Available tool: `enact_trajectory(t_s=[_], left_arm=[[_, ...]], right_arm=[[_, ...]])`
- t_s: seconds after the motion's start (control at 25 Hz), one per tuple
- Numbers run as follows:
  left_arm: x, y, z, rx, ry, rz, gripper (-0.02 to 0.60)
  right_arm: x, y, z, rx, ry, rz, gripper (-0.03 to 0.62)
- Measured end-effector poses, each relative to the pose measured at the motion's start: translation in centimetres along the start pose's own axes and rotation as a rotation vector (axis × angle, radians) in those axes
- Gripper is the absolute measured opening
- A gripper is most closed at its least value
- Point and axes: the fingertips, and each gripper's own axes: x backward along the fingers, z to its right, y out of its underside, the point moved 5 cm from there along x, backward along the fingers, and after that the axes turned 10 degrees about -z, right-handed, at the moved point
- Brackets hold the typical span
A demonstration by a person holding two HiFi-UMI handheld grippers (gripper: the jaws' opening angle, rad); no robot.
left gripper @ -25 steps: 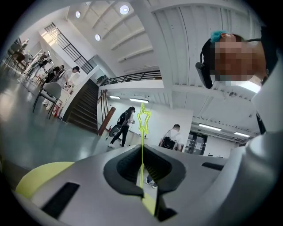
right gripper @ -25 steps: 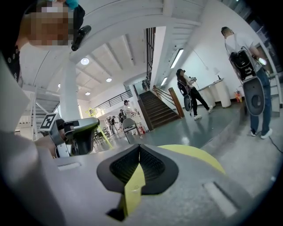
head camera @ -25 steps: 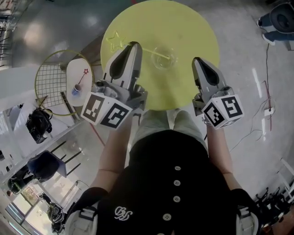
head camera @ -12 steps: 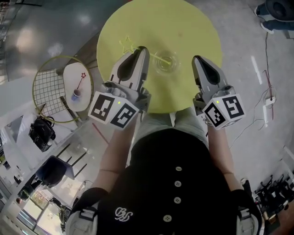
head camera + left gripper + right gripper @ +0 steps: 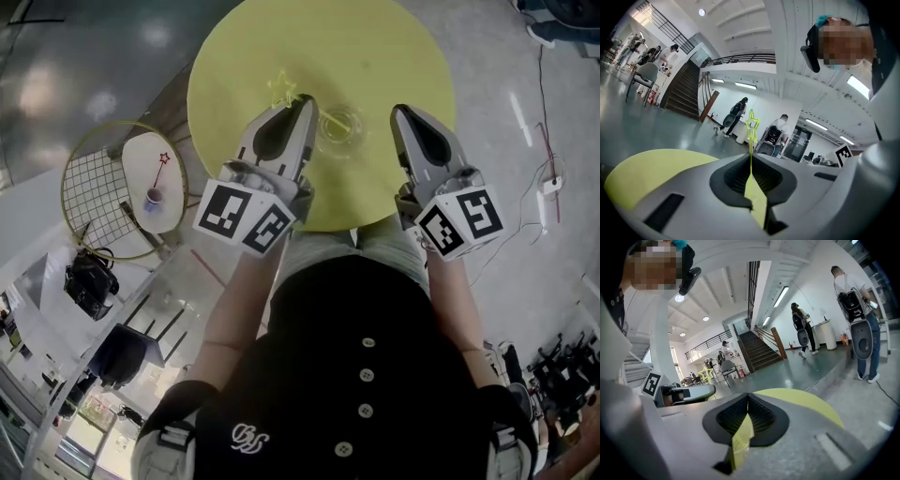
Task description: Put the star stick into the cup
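Note:
My left gripper [image 5: 305,99] is shut on a thin yellow-green star stick [image 5: 281,91] over the round yellow table [image 5: 394,47]. The star [image 5: 752,124] pokes out past the closed jaws in the left gripper view. The stick's other end slants toward a clear glass cup [image 5: 338,126] just right of the left fingertips; whether it is inside the cup I cannot tell. My right gripper [image 5: 401,112] hovers right of the cup, shut with nothing in it [image 5: 747,395]. It sees the star [image 5: 707,373] and the left gripper [image 5: 686,392].
A small white side table [image 5: 141,155] with a cup and a red star stick stands left of the yellow table, inside a wire-mesh frame [image 5: 89,187]. Cables [image 5: 548,187] lie on the floor at right. People [image 5: 855,310] walk in the hall, near a staircase [image 5: 759,350].
My left gripper has come down and to the right with the star stick, bringing the star closer to the cup. The right gripper has shifted only slightly.

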Motion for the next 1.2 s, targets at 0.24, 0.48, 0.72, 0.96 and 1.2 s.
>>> enact_trajectory(t_s=[0.24,0.48,0.72,0.96,1.2], left_arm=[[-0.7,1.6,-0.5,-0.01,0.004,-0.04,0.02],[-1.2,3.0,-0.4,-0.024,-0.008,-0.045,0.02],[-1.7,3.9,-0.7,-0.053,-0.01,-0.067,0.02],[-2.3,4.0,-0.9,-0.063,0.0,-0.086,0.02],[-2.6,4.4,-1.2,-0.079,0.01,-0.103,0.02]], right_arm=[[-0.5,0.4,-0.1,-0.006,0.019,-0.02,0.003],[-0.9,0.4,0.1,-0.007,0.017,-0.035,0.003],[-1.0,0.5,0.2,-0.013,0.01,-0.04,0.005],[-1.0,0.7,0.8,-0.031,0.011,-0.042,0.003],[-1.2,0.7,1.0,-0.024,0.005,-0.03,0.003]])
